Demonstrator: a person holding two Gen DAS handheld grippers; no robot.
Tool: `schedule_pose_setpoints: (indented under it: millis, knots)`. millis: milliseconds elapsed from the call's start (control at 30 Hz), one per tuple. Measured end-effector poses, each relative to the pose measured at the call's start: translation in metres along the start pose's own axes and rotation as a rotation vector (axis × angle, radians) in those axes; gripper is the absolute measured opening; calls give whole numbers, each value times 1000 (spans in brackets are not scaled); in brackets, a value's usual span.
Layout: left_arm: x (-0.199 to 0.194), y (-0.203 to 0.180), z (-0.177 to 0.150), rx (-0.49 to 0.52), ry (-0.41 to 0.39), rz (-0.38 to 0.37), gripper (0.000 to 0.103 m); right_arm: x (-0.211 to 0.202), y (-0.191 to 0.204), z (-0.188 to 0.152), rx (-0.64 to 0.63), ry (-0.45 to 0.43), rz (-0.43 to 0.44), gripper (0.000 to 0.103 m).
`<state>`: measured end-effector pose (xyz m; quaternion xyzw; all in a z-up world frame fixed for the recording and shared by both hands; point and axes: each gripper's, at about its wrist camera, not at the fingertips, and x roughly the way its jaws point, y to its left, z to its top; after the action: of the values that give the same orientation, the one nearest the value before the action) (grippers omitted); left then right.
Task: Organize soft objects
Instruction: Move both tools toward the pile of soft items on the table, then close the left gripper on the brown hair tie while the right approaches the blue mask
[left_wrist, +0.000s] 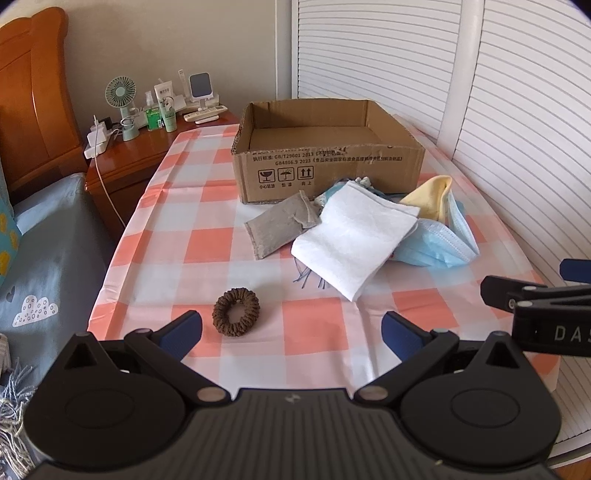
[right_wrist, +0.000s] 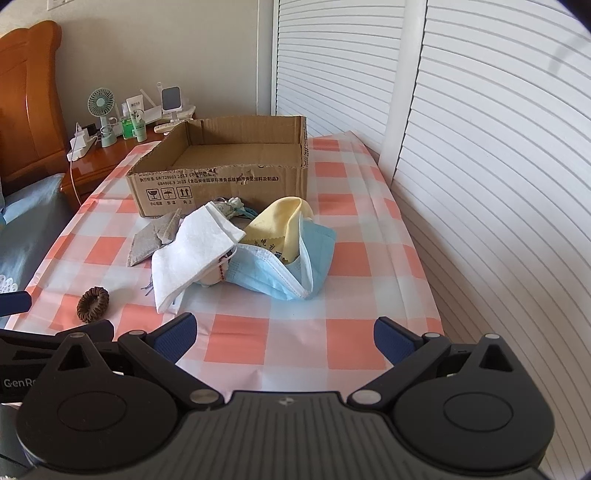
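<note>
on the checked cloth, brown scrunchie (left_wrist: 235, 312) lies flat just ahead of left gripper (left_wrist: 291, 334), nearer its left finger; round, so no long axis. left arm is nearer. right gripper (right_wrist: 284, 338) faces the pile. both spread wide, empty. cardboard box (left_wrist: 328, 162) beyond, seemingly bare.

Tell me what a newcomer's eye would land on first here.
An open cardboard box stands at the far end of the pink-checked tablecloth, nothing visible inside. In front of it lies a heap: white folded cloth, blue face masks, yellow cloth, grey pouch. A brown scrunchie lies alone, nearest the open left gripper.
</note>
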<state>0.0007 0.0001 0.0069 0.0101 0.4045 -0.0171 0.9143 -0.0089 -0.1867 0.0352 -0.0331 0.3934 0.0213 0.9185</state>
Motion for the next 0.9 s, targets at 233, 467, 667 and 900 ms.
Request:
schedule_pose_setpoints:
  millis: [233, 467, 667, 900]
  knots:
    - [2, 8, 1, 25, -43, -57, 102, 3, 1, 1, -53, -43, 11, 103]
    - [18, 23, -1, 41, -39, -44, 102, 17, -4, 1, -148, -96, 36, 103]
    - [42, 40, -9, 13, 12, -59, 102, 43, -12, -10, -192, -60, 70, 103]
    - [71, 50, -19, -13, 67, -83, 102, 75, -17, -21, -186, 12, 117, 103]
